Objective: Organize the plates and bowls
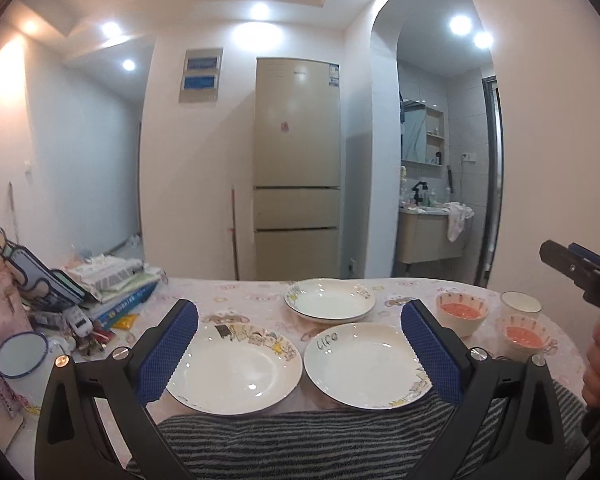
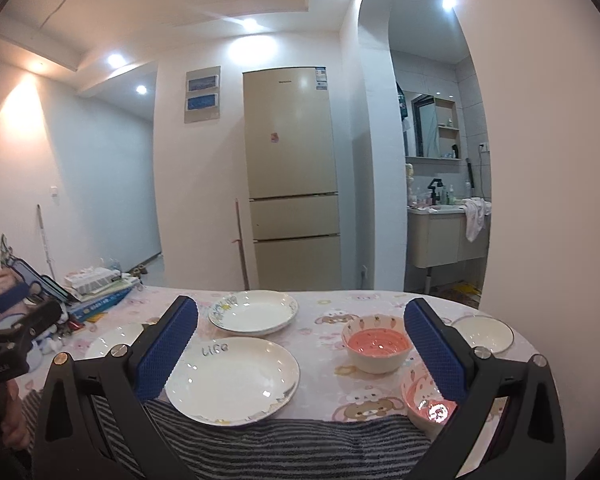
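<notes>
A: Both spread wide?
B: Yes. The left gripper (image 1: 300,344) and right gripper (image 2: 300,344) gape, holding and touching nothing, above the near table edge.
A: The dishes?
B: Three plates (image 1: 234,368) left, three bowls (image 2: 378,344) right; the nearest bowl's half hidden.

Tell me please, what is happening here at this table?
A person holds a gripper in each hand over a dining table to organize dishes. The left gripper and the right gripper are both open and hold nothing. Three white plates lie apart: a left plate, a middle plate with handwriting, and a far plate. Two pink bowls and a white bowl stand on the right. Nothing looks stacked yet.
</notes>
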`<state>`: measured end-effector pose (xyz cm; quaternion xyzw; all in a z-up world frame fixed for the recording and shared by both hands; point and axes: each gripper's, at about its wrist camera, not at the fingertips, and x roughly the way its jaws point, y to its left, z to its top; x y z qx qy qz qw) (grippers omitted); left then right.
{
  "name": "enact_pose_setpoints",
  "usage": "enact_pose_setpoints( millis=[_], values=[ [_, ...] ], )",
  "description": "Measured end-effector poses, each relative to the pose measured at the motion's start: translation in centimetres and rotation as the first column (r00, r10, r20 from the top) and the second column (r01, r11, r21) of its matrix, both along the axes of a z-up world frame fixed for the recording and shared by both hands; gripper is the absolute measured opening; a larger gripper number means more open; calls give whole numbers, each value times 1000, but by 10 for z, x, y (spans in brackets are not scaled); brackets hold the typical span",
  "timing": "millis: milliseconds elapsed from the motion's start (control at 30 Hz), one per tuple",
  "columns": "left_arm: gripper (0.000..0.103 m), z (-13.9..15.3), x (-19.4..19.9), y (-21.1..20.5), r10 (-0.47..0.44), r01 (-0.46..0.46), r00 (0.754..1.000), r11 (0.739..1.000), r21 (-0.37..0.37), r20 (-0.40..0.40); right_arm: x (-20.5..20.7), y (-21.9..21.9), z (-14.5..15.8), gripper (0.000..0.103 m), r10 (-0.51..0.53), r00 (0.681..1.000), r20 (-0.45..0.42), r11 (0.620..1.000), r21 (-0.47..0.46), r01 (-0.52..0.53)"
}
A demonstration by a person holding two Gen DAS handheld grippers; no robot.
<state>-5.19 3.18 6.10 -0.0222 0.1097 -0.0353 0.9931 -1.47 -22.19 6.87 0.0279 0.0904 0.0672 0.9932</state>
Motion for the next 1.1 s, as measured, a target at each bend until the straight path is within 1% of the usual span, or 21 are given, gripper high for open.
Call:
enact_pose_setpoints(
  millis=[33,100,133,200,267,367,467,533,633,700,767,833,867,933,1000,1033,1067,1100],
  values=[
    [103,0,3,5,-4,4,1000,1000,-8,-10,-1,2,3,102,15,1000,20,1000,-5,-15],
    [103,1,13,16,-25,25,999,1000,-14,-36,0,9,10,91,35,999,41,999,-2,-35],
    [103,2,19,22,-14,14,998,1000,-13,-53,4,13,11,90,40,999,34,999,-19,-39],
    [103,4,24,32,-8,7,998,1000,-15,-62,11,22,14,83,68,998,17,997,-25,-67],
    [103,4,25,39,-11,9,998,1000,-28,-64,20,28,16,80,88,996,-7,996,-21,-88],
    [103,4,23,56,5,-10,998,997,-75,-63,27,33,17,76,99,995,-24,995,0,-99],
    [103,1,23,73,43,-49,997,995,-84,-71,32,43,16,73,126,991,-35,992,30,-125],
    [103,-3,25,84,51,-60,995,993,-105,-88,41,51,14,71,129,990,-62,991,40,-127],
    [103,-14,35,101,21,-40,993,985,-167,-117,54,64,14,67,158,983,-94,987,55,-153],
    [103,-21,45,111,26,-53,990,980,-192,-140,66,74,15,60,147,982,-116,989,38,-144],
    [103,-25,54,120,28,-59,988,977,-205,-149,76,84,17,56,157,978,-137,987,37,-153],
    [103,-28,68,128,21,-61,983,976,-211,-185,91,94,18,56,188,964,-186,982,58,-181],
    [103,-29,77,133,2,-48,979,974,-221,-203,97,99,18,56,210,954,-215,977,75,-199],
    [103,-33,96,147,-32,-36,967,965,-261,-252,115,109,14,56,264,922,-285,964,115,-240],
    [103,-40,111,160,-60,-41,951,948,-316,-304,130,118,7,54,305,893,-332,951,149,-270],
    [103,-46,118,168,-72,-52,942,934,-354,-329,137,122,4,54,316,888,-334,947,165,-275],
    [102,-52,124,175,-74,-72,934,919,-387,-350,142,126,-1,54,312,893,-325,948,162,-273],
    [98,-57,127,179,-71,-89,929,910,-405,-363,149,131,-5,54,288,899,-329,957,137,-256]
  ],
)
